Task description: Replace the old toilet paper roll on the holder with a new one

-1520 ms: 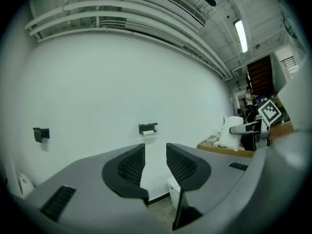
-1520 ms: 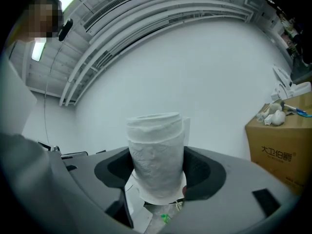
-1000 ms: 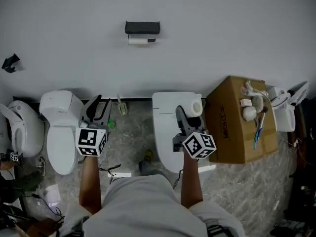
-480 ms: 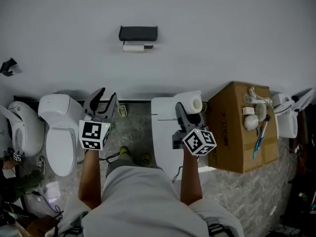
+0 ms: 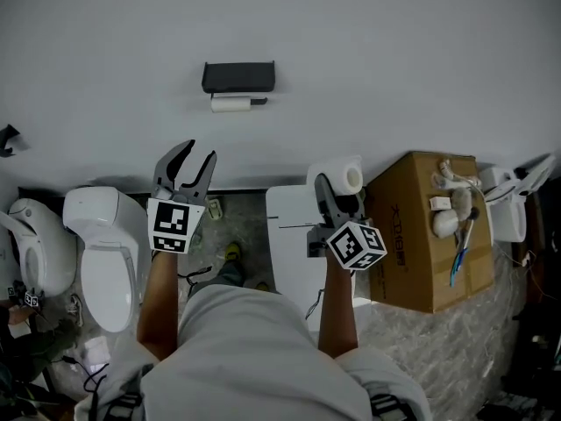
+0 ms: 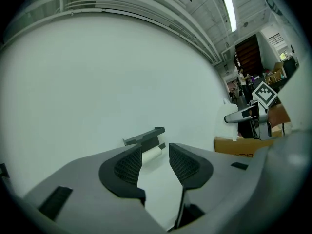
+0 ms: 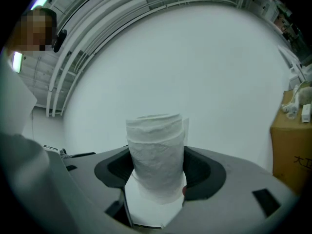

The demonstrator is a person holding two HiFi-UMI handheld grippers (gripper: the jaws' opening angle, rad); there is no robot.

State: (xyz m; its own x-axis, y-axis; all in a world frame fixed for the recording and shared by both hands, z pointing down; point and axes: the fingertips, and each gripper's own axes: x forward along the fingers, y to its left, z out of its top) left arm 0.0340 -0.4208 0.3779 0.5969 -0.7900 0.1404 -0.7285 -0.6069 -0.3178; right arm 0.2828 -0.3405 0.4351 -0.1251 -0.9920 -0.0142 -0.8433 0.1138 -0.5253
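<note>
A black holder point(image 5: 238, 77) is fixed to the white wall, with the thin old roll point(image 5: 230, 104) hanging under it. My left gripper point(image 5: 195, 154) is below and left of the holder, apart from it, and points at the wall. Its jaws have just been opening and nothing is between them. In the left gripper view the holder point(image 6: 145, 136) and old roll point(image 6: 151, 155) show beyond the open left gripper point(image 6: 155, 162). My right gripper point(image 5: 338, 189) is shut on the new white roll point(image 5: 337, 176), which stands upright between the jaws point(image 7: 156, 145).
A white toilet point(image 5: 105, 235) stands at the lower left and another point(image 5: 31, 244) at the far left. A white cistern top point(image 5: 294, 235) lies under my right arm. A cardboard box point(image 5: 421, 235) with small items on top stands to the right.
Both grippers have moved toward the wall and holder. The left jaws have spread wider. The new roll has stayed in the right gripper.
</note>
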